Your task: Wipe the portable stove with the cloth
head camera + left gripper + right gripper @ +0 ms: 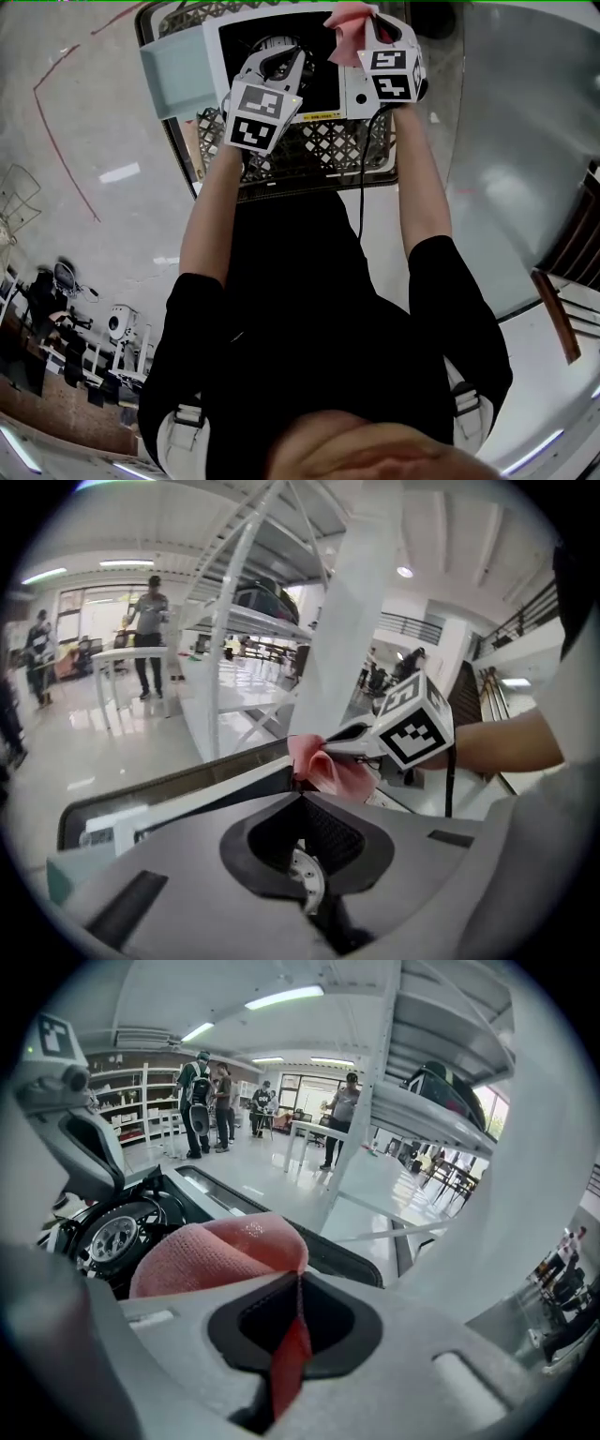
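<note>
The portable stove [349,92] is white with a black top and stands on a crate. Its round burner [272,47] shows at the left in the right gripper view [117,1237]. A pink cloth [345,36] is pinched in my right gripper [364,39], which hangs over the stove's far right corner. In the right gripper view the cloth [220,1252] bulges over the shut jaws, with a red strip hanging down between them. My left gripper [278,60] is shut with nothing in it, over the burner. Its own view shows the right gripper [349,735] holding the cloth [328,766] just ahead.
A black lattice crate [323,150] carries the stove. A pale teal tray [173,80] lies against the stove's left side. A shiny metal surface [525,141] spreads to the right. White shelving [422,1110] rises behind the stove, and people stand far off in the hall.
</note>
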